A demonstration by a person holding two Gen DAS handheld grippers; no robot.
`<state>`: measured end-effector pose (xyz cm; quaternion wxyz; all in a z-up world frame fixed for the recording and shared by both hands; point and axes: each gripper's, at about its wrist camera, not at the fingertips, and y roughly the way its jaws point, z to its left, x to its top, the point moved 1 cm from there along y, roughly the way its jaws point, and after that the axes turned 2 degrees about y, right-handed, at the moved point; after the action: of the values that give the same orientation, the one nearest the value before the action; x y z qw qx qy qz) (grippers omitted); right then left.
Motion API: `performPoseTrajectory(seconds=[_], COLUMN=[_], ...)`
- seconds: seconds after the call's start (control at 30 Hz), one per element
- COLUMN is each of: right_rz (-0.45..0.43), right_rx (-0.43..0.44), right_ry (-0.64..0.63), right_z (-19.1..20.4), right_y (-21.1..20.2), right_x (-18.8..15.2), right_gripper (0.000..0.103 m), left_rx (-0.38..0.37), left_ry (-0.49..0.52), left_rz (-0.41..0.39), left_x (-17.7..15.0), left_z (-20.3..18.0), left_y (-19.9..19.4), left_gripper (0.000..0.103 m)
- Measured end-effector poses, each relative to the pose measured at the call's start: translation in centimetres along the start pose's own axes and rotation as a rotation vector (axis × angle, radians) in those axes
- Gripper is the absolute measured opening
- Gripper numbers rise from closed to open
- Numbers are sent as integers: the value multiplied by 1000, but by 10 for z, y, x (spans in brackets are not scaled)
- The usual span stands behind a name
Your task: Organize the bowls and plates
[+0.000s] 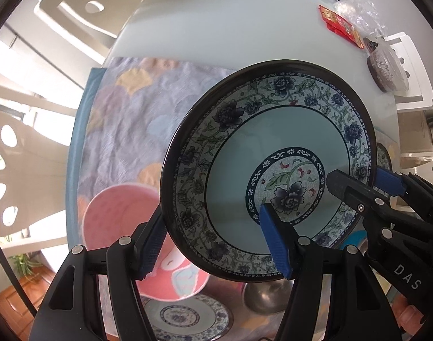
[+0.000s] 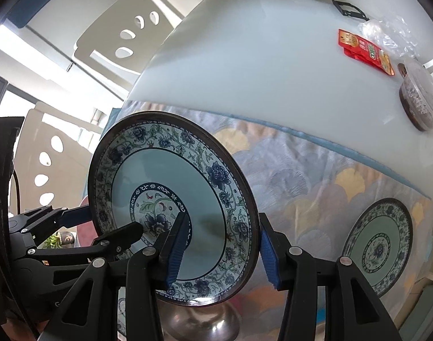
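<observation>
A large plate (image 1: 273, 142) with a dark rim and blue flower border hangs tilted above the table, held at two sides of its rim. My left gripper (image 1: 213, 244) is shut on its near edge, one blue pad under the plate and one on its face. My right gripper (image 2: 223, 253) is shut on the plate (image 2: 171, 187) at another part of the rim. Each gripper shows in the other's view: the right gripper (image 1: 364, 180) at the plate's right edge, the left gripper (image 2: 102, 224) at its left. Below lie a pink bowl (image 1: 122, 216), a steel bowl (image 1: 267, 295) and a smaller patterned plate (image 1: 182, 318).
A flowered cloth (image 1: 136, 119) covers the near part of the pale glass table (image 2: 259, 56). Another patterned plate (image 2: 378, 244) rests on the cloth at the right. Red packets (image 2: 364, 51), a plastic bag and a tub of dark food (image 2: 421, 99) sit far right. White chairs (image 2: 125, 34) stand around.
</observation>
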<state>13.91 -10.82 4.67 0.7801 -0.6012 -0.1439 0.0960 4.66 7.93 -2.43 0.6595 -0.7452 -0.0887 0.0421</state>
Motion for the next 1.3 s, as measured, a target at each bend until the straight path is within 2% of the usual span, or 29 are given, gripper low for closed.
performPoseTrajectory(seconds=[0.7, 1.3], right_rz=[29, 60], right_rx=[6, -15], right_ry=[-74, -68], right_z=[81, 113], right_y=[4, 3], right_x=[-39, -92], right_gripper=[47, 48], left_rx=[12, -31], left_ry=[-53, -47], left_rz=[-26, -16], left_x=[-61, -67], left_z=[61, 68], left_y=[-22, -22], left_gripper=[62, 62])
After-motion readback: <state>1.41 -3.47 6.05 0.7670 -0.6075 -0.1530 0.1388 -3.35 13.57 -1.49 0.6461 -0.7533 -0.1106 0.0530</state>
